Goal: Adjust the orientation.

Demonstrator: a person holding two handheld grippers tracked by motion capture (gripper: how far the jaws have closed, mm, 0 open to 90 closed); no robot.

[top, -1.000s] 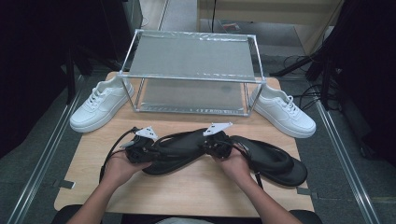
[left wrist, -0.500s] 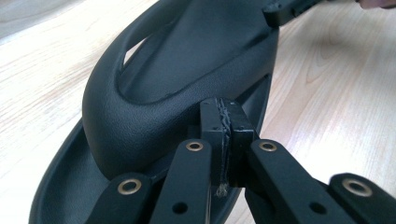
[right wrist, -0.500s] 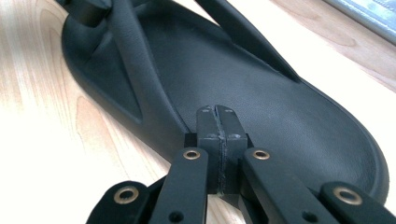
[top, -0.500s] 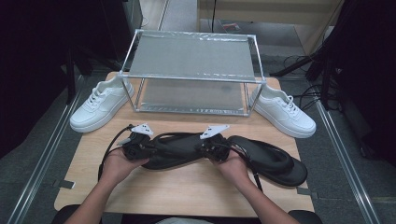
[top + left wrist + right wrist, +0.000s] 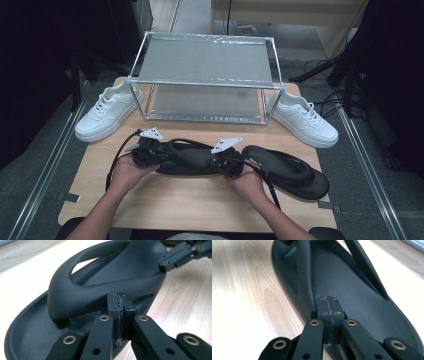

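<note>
Black sandal [image 5: 192, 159] lies at lower centre of the high view on the tabletop [image 5: 170, 202]. Left tool [image 5: 146, 152] pinches its left end, jaws pressed together on the rim. Right tool [image 5: 226, 164] pinches its right end likewise.

Sandal [image 5: 82, 290] matt black, prob. rubber, fine grain; table [image 5: 249, 290] pale wood, smooth.

Blk sandals [image 5: 195, 159], wht sneakers [image 5: 107, 112] (plain), light wood table [image 5: 175, 200].
</note>
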